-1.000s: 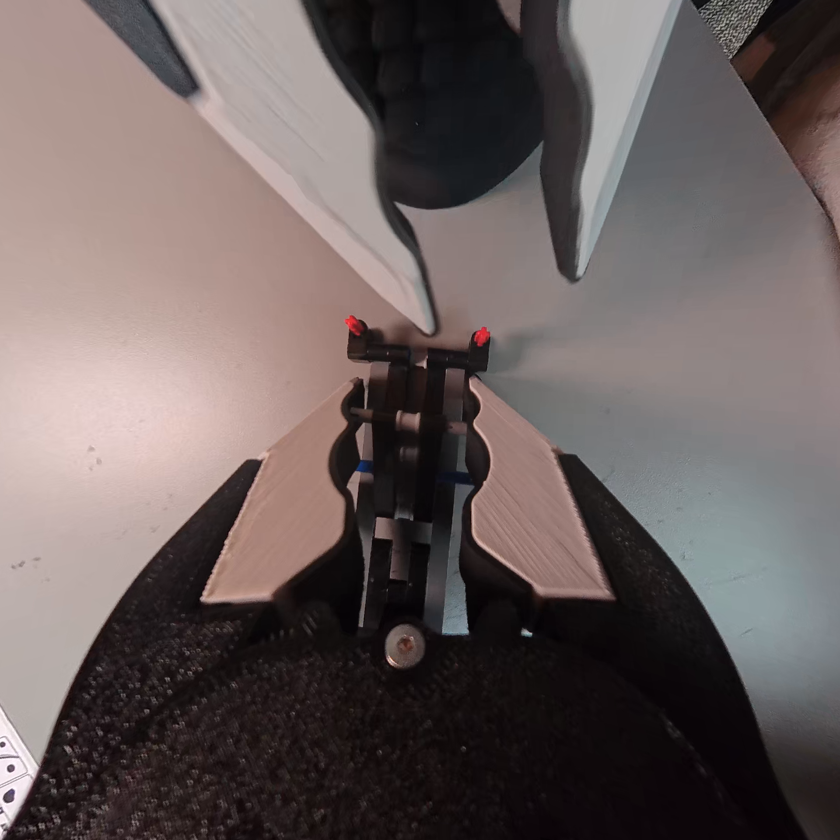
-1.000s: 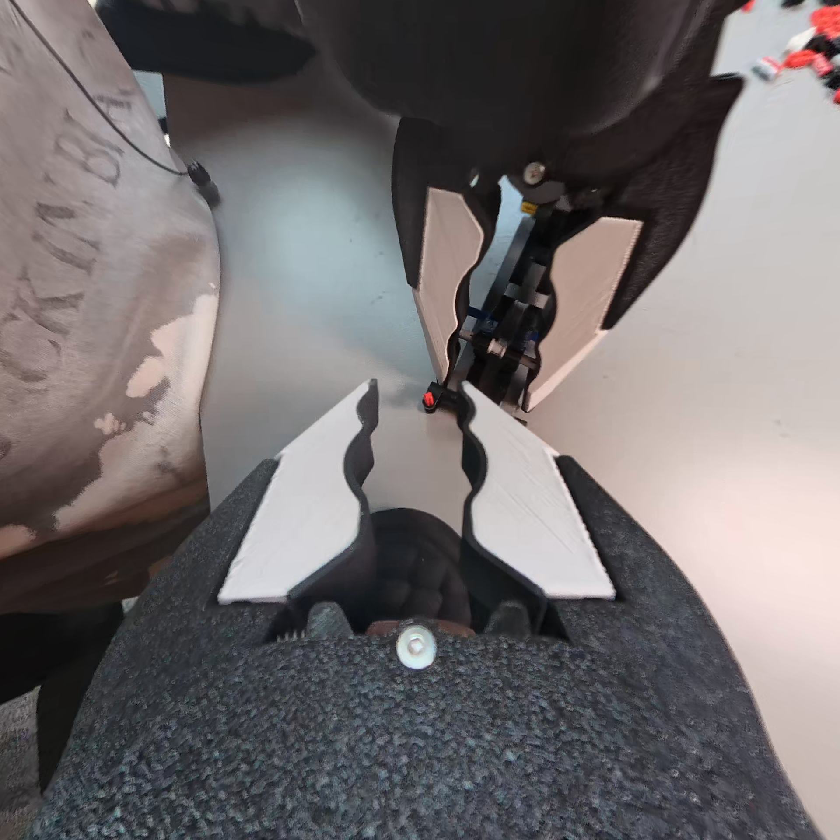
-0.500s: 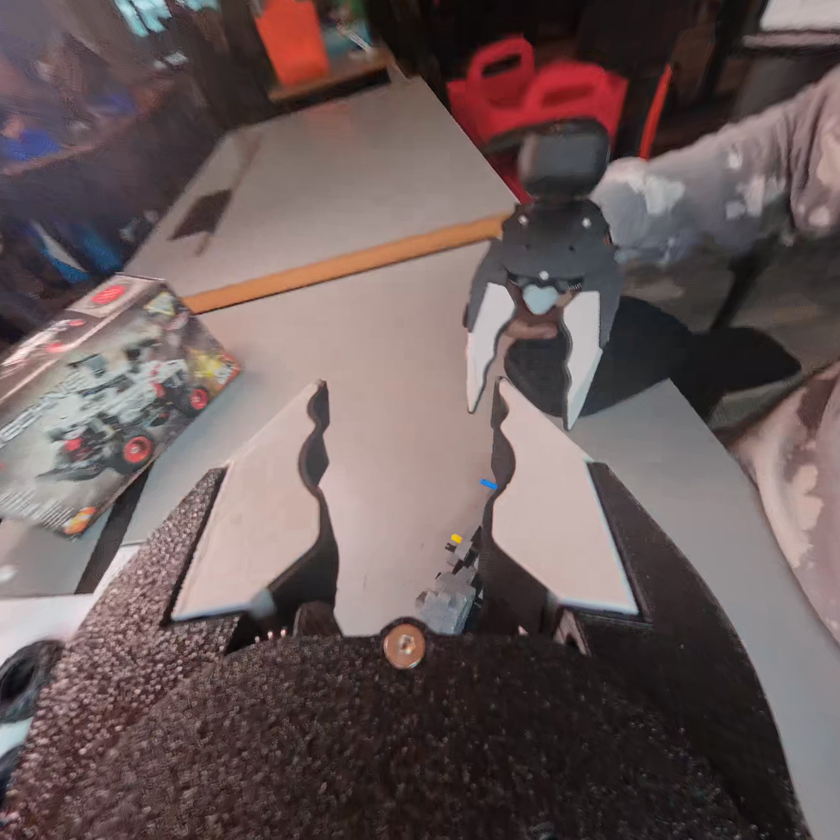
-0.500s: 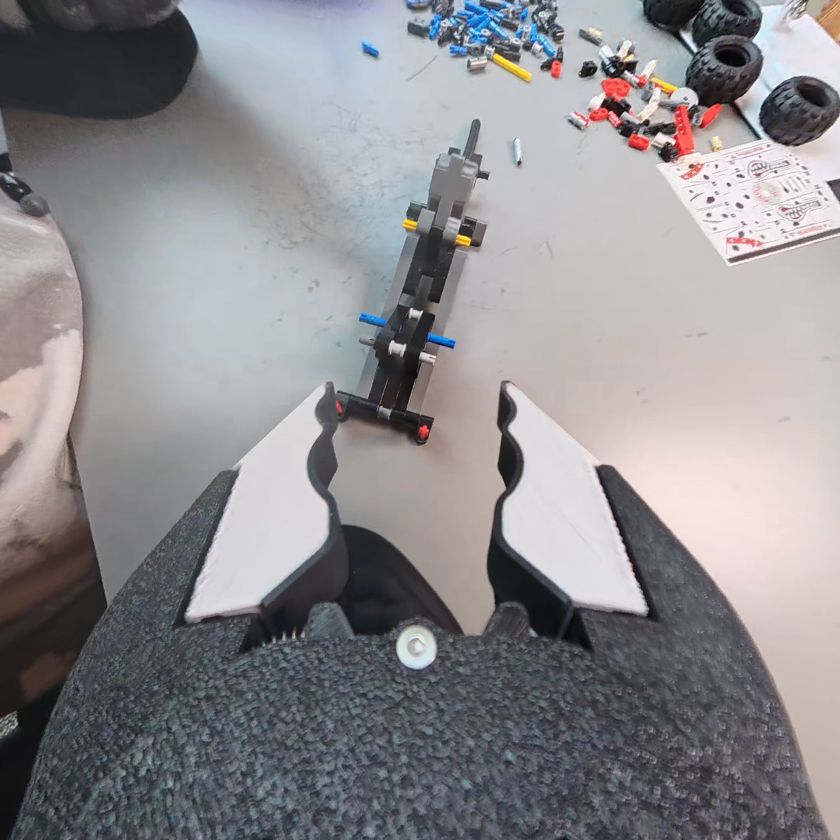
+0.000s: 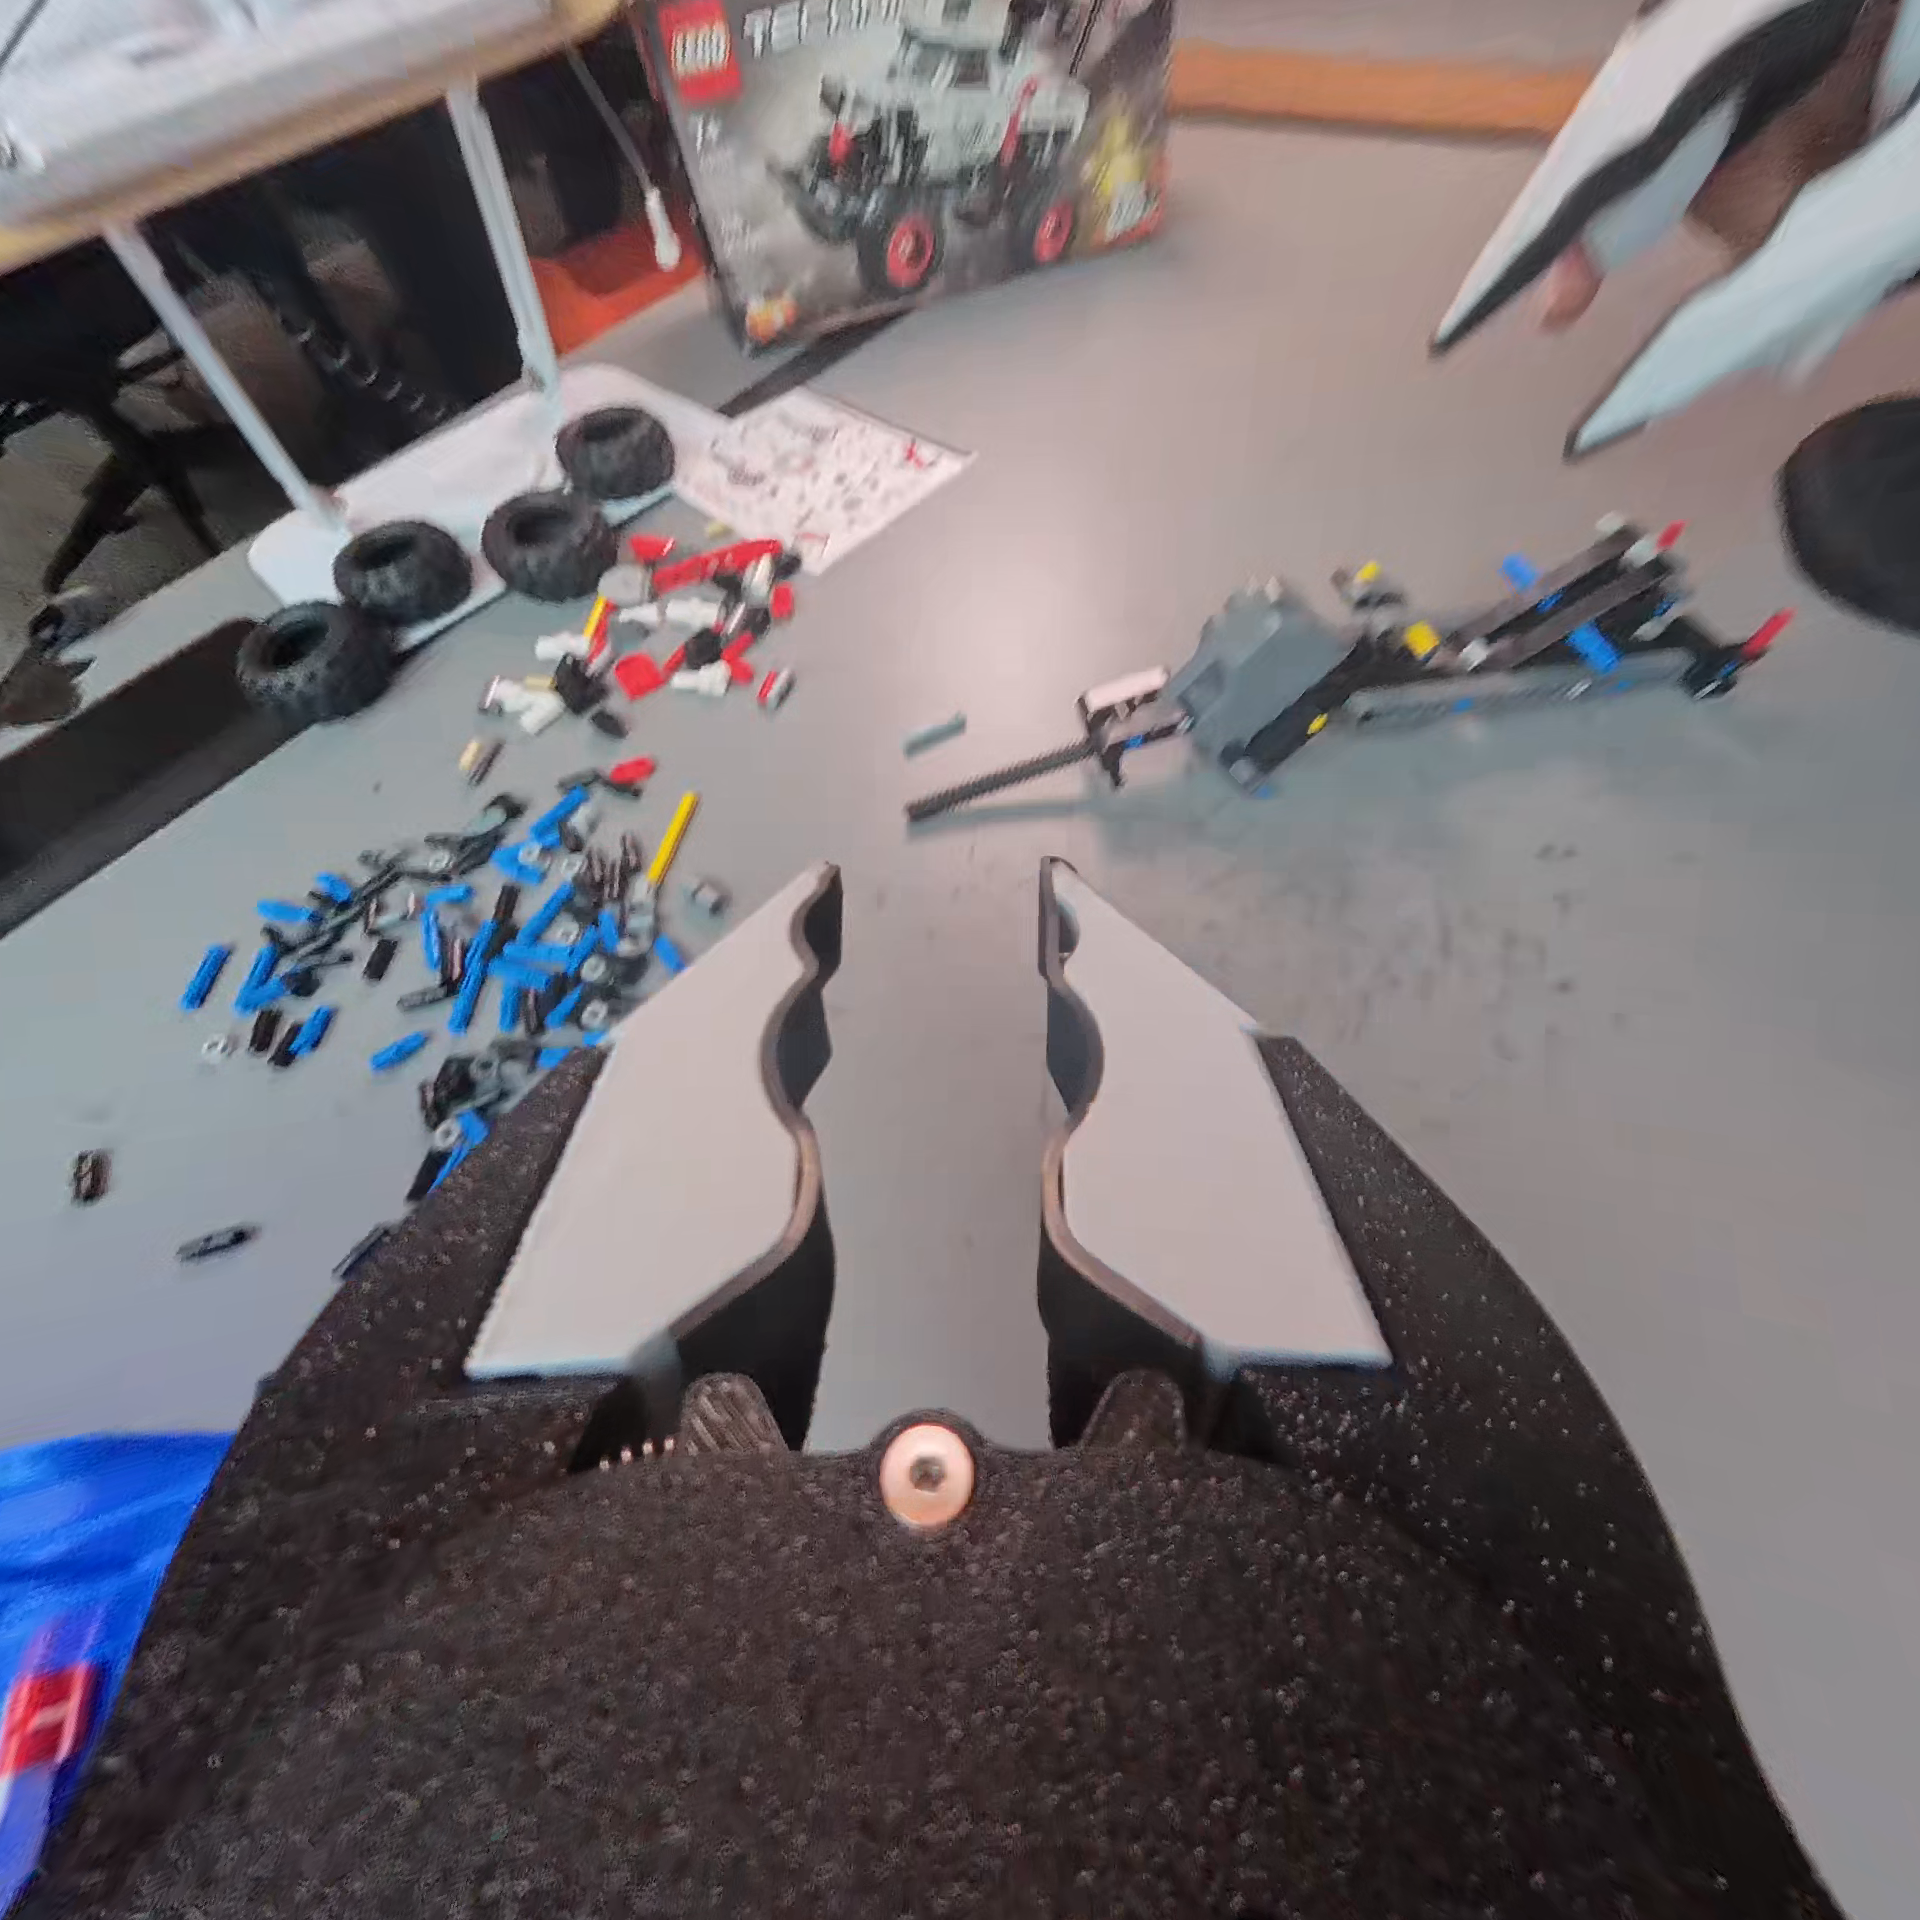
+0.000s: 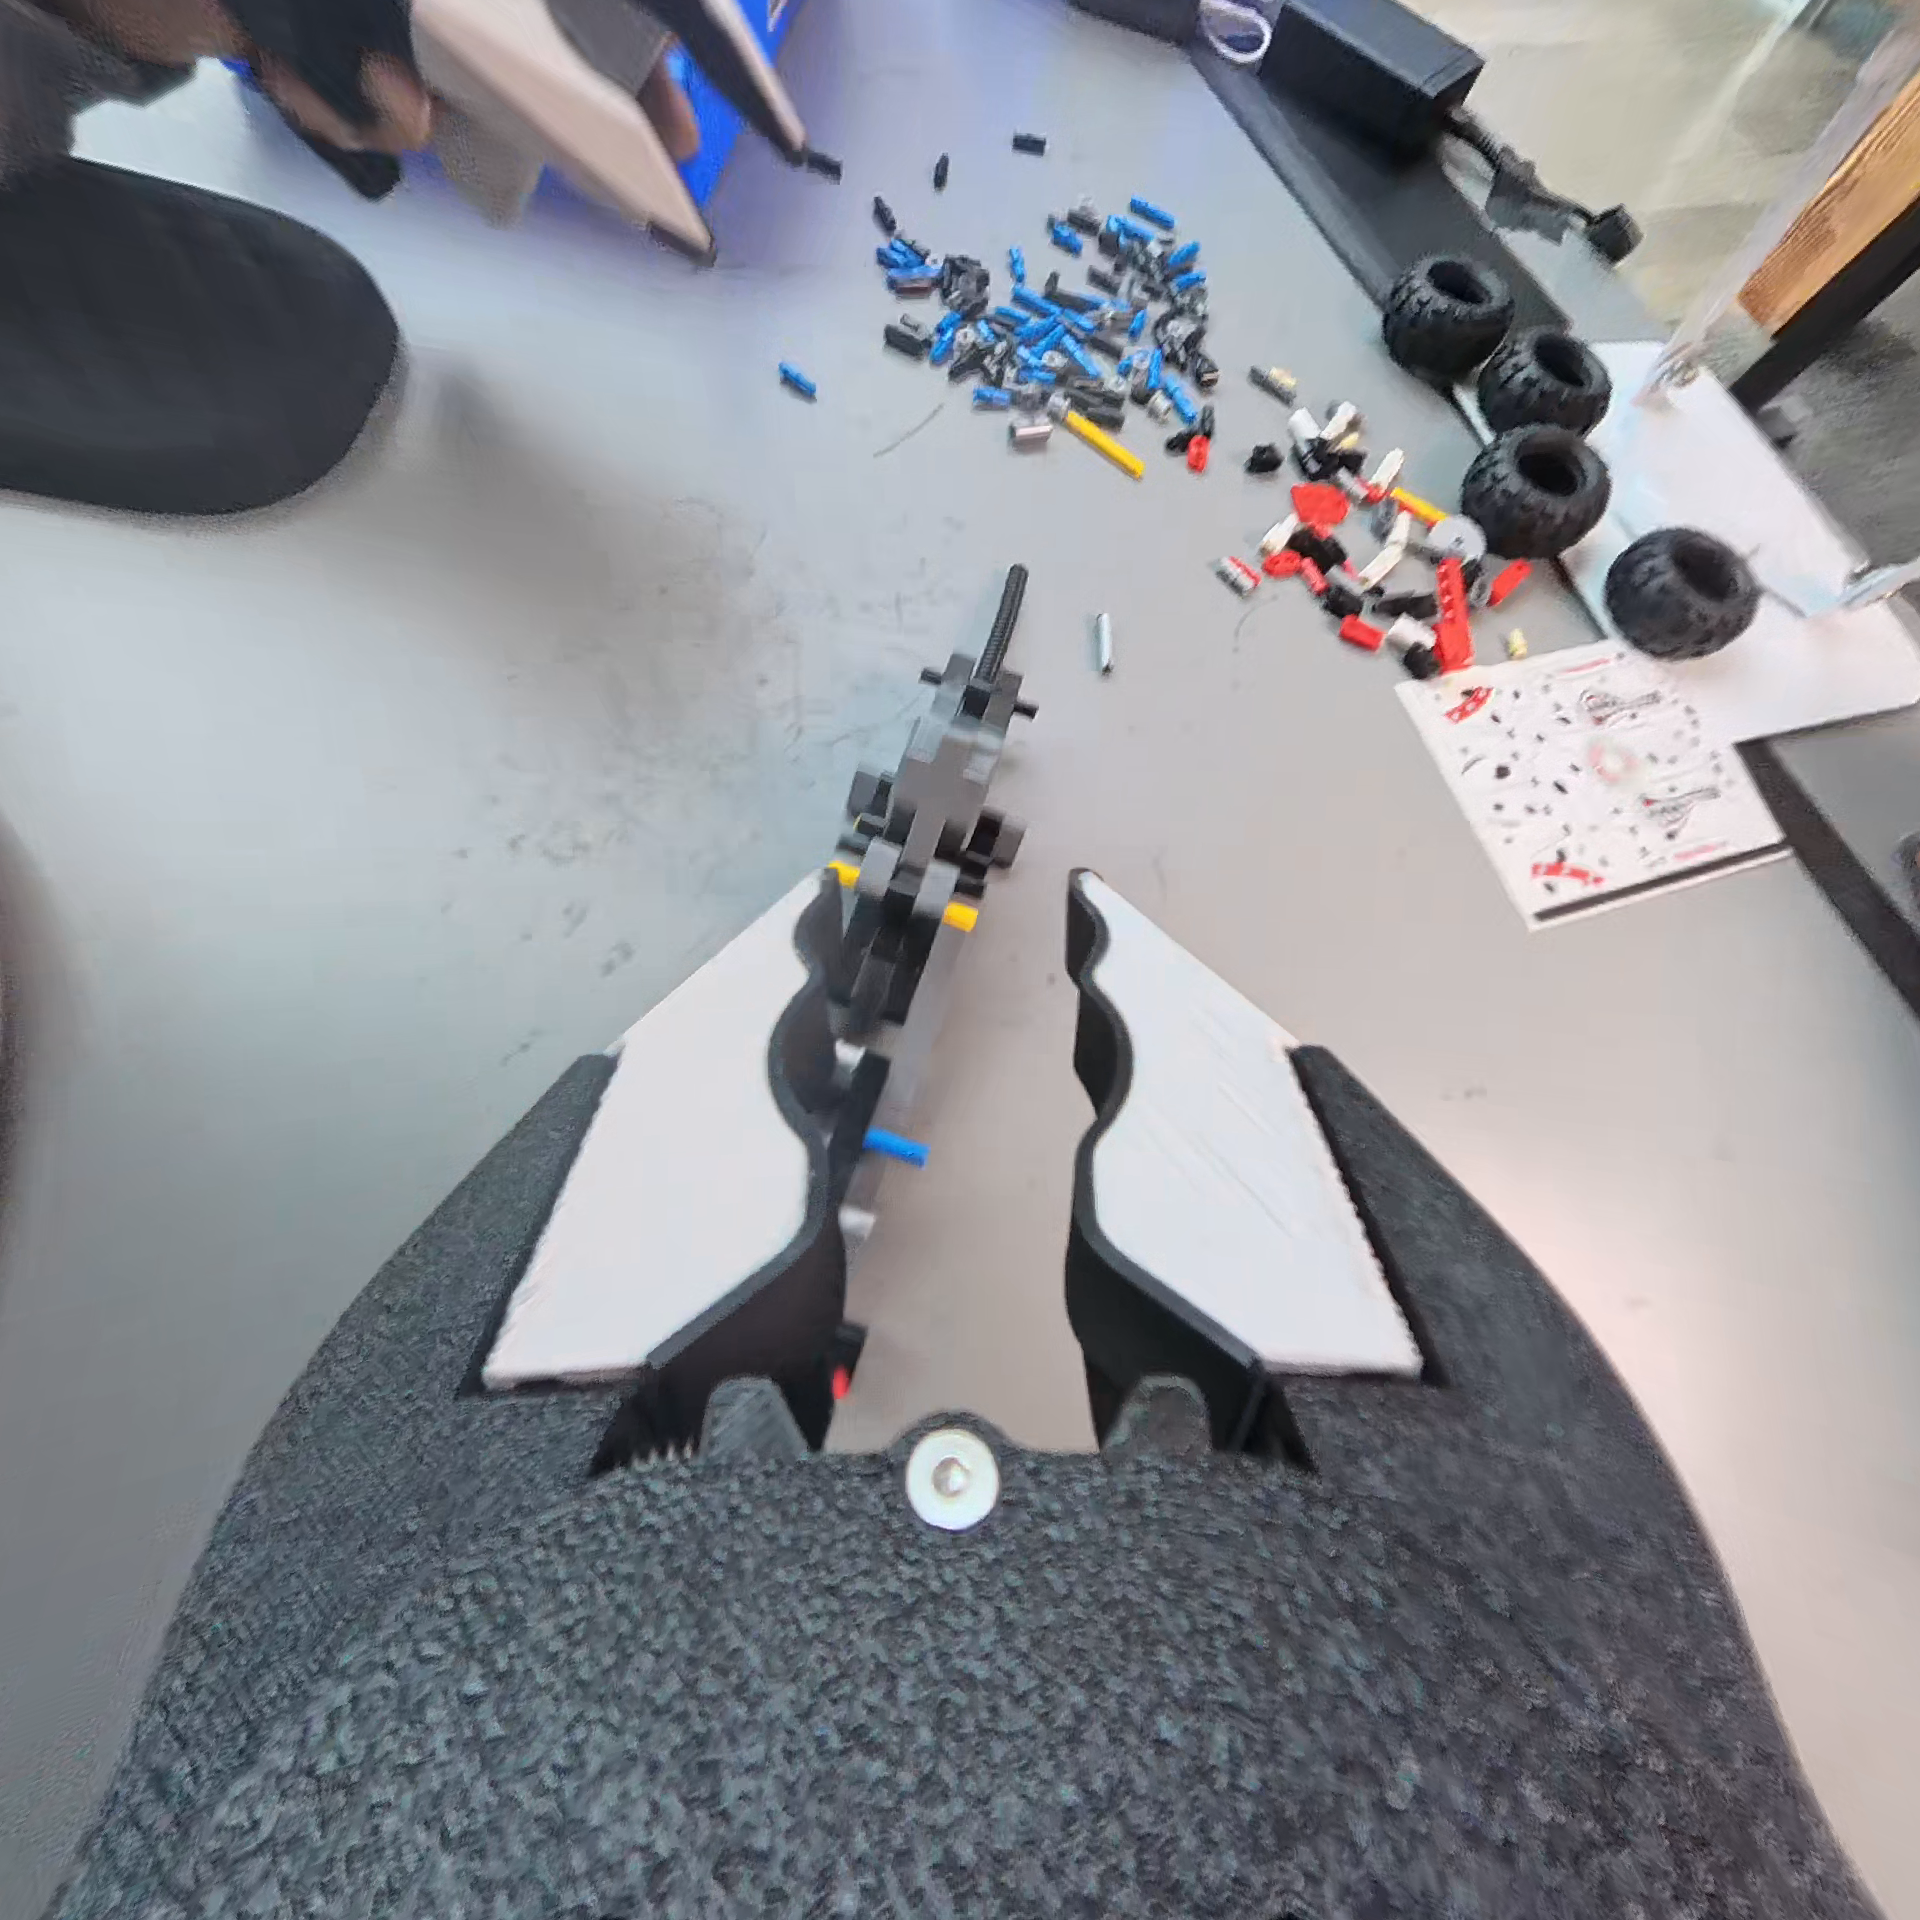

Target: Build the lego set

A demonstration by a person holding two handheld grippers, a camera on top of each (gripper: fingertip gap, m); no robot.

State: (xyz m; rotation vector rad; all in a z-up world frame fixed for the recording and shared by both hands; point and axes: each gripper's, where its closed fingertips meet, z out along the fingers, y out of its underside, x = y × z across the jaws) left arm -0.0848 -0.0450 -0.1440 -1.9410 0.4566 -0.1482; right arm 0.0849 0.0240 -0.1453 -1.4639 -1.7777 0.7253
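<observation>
The long grey-and-black lego chassis [image 5: 1403, 665] lies flat on the grey table, with blue, yellow and red pins and a black toothed rod at one end. My left gripper [image 5: 938, 878] is open and empty, well short of the chassis, beside a pile of blue and black pins [image 5: 499, 935]. In the right wrist view the chassis [image 6: 935, 769] runs between the fingers of my open right gripper [image 6: 951, 894], close against the left finger; I cannot tell whether they touch. Each gripper shows in the other's view, the right [image 5: 1517, 400] and the left [image 6: 748, 197].
A red, white and black parts pile [image 5: 675, 634], several black tyres [image 5: 551, 540], a sticker sheet [image 5: 821, 478] and the set's box [image 5: 914, 156] lie beyond the pins. A small grey axle [image 6: 1103, 642] lies near the rod. A black rounded object [image 6: 177, 332] sits at the left. The tips of one gripper are about 20 centimetres away from the tips of the other. My left tips are roughly 15 centimetres from the small grey axle [image 6: 1103, 642]. Look for it in the left wrist view [image 5: 931, 742] too.
My left gripper opened, let go of the chassis and swung away toward the parts piles. The chassis now lies on the table. My right gripper opened wider and moved forward over the chassis.
</observation>
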